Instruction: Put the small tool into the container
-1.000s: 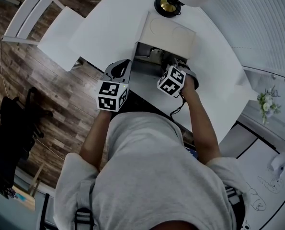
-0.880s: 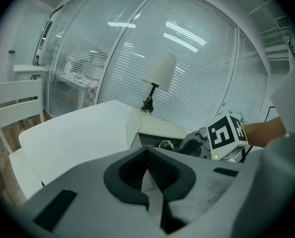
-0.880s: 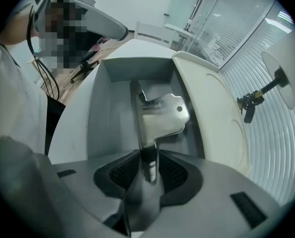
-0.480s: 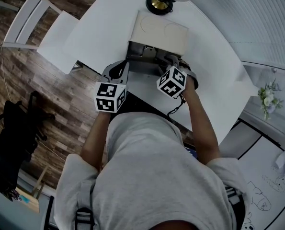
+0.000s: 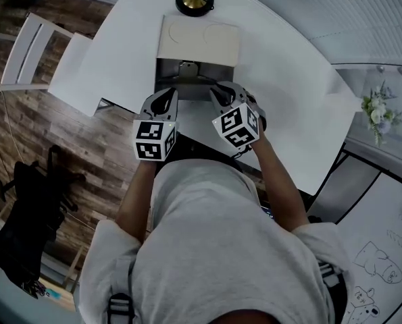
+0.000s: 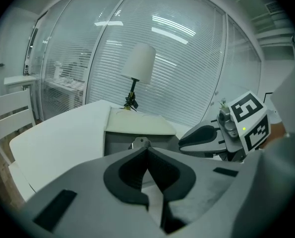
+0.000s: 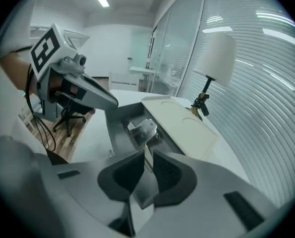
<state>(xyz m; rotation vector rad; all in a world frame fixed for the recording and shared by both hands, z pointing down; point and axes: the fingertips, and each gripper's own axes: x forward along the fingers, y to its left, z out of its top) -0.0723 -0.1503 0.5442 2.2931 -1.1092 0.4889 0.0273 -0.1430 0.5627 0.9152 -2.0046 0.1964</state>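
The container (image 5: 165, 78) sits at the upper middle of the head view: a shallow, boxy grey tray with a matte floor and straight walls. Along its far side lies a flat cream lid (image 5: 199, 39) pressed with 2 faint round outlines. The small tool (image 7: 145, 129) lies inside the tray, a dull silver metal piece with an angular, folded head and 1 thin flat strip running toward the lower middle of the right gripper view.

The right gripper (image 7: 148, 155) has smooth grey shells and dark ribbed pads. Its jaws stand narrow and are closing, with the tool's strip showing in the gap at their tips and slim space at its sides. The left gripper (image 6: 147, 148) has its jaws together at the tips with nothing between them; it sits just left of the right gripper at the tray's near edge, and both carry a black-and-white marker cube.

The table (image 5: 288, 79) is smooth and white. A lamp (image 6: 140, 63) with a pale cone shade and a black-and-brass base stands just beyond the lid. A white chair (image 5: 32, 46) is at the upper left on a wood-plank floor (image 5: 72, 154), and small white flowers (image 5: 376, 110) are at the right edge. In the head view, the grippers cover the tray's near wall.
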